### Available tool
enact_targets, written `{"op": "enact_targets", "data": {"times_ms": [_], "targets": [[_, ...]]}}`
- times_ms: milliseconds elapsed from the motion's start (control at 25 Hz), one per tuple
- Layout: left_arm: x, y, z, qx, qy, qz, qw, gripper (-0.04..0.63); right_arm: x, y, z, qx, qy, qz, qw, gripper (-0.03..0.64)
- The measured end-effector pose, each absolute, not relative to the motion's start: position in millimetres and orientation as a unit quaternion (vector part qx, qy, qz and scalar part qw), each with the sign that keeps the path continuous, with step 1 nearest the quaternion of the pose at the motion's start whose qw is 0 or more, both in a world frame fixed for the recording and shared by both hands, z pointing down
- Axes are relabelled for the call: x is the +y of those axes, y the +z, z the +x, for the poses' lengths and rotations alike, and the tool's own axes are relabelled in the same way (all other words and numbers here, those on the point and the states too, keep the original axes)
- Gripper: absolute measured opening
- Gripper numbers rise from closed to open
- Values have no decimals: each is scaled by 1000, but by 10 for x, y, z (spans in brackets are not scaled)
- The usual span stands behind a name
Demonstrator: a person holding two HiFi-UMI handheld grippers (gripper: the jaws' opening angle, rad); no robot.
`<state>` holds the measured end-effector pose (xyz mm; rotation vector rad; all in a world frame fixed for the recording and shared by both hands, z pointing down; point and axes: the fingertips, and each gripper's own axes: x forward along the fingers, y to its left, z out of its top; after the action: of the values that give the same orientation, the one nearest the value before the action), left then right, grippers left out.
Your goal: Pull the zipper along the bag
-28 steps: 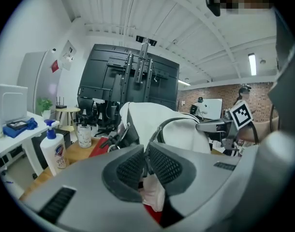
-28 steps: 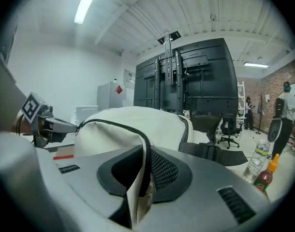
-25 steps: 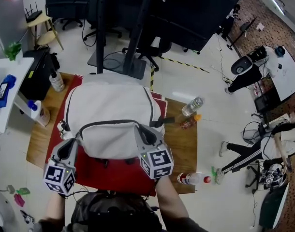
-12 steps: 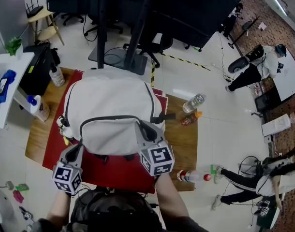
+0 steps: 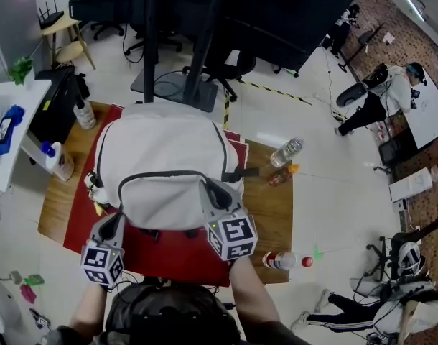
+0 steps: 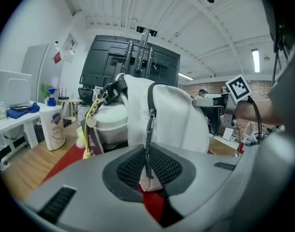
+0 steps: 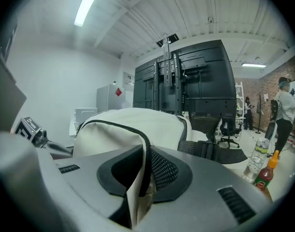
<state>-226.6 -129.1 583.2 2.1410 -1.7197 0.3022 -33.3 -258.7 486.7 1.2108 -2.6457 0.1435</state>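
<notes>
While the right claw pinches the bag fabric, the left claw grips the zipper pull; the track arcs rightward.

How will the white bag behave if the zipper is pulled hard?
Probably floppy: the bag fabric creases where the right claw pinches it. It may slide or lift off the red mat unless held, since it looks soft and lightly filled. The zipper pull in the left claw looks thin, likely bendy.
</notes>
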Motion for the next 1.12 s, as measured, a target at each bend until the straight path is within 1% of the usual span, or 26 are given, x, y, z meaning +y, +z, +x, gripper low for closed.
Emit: {"op": "enact_targets", "data": {"times_ms": [400, 440, 480, 520, 640, 680, 720, 760, 840, 1120], "targets": [[-1231, 5815, -2253, -618, 113, 755, 187, 75, -2545, 4827, -328, -902, 48, 416, 109, 80], [-1229, 5810, -2257, -619, 113, 754, 187, 79, -2544, 4828, -327, -901, 48, 417, 109, 81], [-1231, 5804, -2262, -620, 113, 754, 187, 99, -2548, 4828, -325, -901, 48, 418, 109, 81], [-1234, 5798, -2268, -621, 113, 753, 187, 124, -2552, 4825, -326, -900, 49, 419, 108, 87], [-1229, 5745, -2293, -622, 112, 753, 184, 142, -2538, 4802, -350, -901, 50, 417, 105, 103], [-1228, 5710, -2302, -623, 109, 753, 181, 144, -2519, 4804, -367, -903, 51, 413, 106, 118], [-1227, 5674, -2313, -624, 107, 754, 178, 148, -2500, 4806, -386, -905, 52, 408, 107, 147], [-1227, 5635, -2329, -626, 104, 753, 174, 166, -2484, 4804, -402, -907, 51, 405, 109, 156], [-1226, 5536, -2362, -630, 96, 752, 167, 172, -2466, 4774, -414, -907, 46, 405, 107, 176], [-1199, 5005, -2408, -638, 59, 758, 119, 178, -2351, 4490, -334, -904, 24, 419, 83, 186]]}}
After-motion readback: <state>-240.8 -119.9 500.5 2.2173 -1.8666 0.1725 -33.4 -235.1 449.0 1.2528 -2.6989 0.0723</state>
